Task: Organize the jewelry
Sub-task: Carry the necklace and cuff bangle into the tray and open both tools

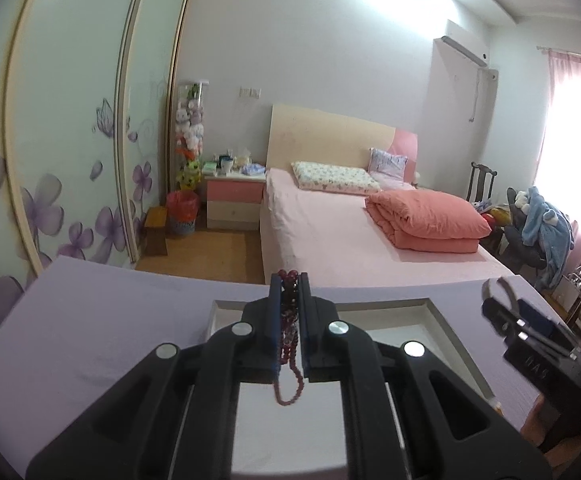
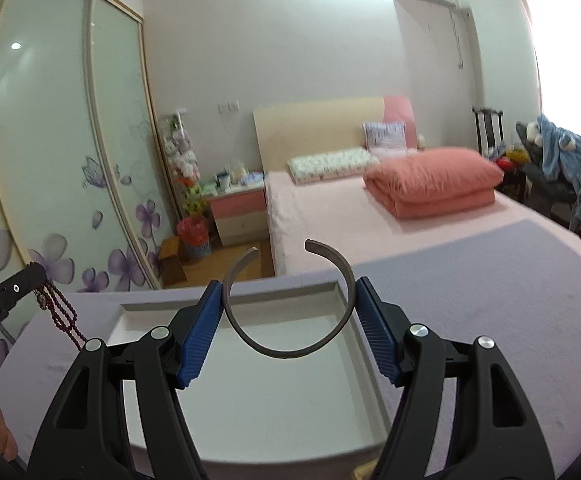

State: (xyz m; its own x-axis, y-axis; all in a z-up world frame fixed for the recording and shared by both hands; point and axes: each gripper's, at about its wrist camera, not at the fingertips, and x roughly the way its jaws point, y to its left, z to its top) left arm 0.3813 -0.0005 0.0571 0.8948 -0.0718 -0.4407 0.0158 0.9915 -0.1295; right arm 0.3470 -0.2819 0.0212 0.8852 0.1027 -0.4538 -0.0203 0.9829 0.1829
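Note:
My left gripper (image 1: 289, 280) is shut on a dark red bead necklace (image 1: 288, 360), whose loops hang down between the fingers above a shallow white tray (image 1: 442, 320). The necklace also shows at the left of the right wrist view (image 2: 60, 316). My right gripper (image 2: 288, 286) is shut on an open grey metal bangle (image 2: 290, 312) and holds it above the same tray (image 2: 138, 312). In the left wrist view the right gripper (image 1: 498, 292) appears at the right edge with the bangle (image 1: 504, 290).
The tray lies on a lilac cloth-covered surface (image 1: 90, 320). Beyond its far edge are a wooden floor, a pink bed (image 1: 350, 236) with a folded quilt (image 1: 426, 220), a nightstand (image 1: 234, 200) and a flowered sliding wardrobe (image 1: 70, 160) on the left.

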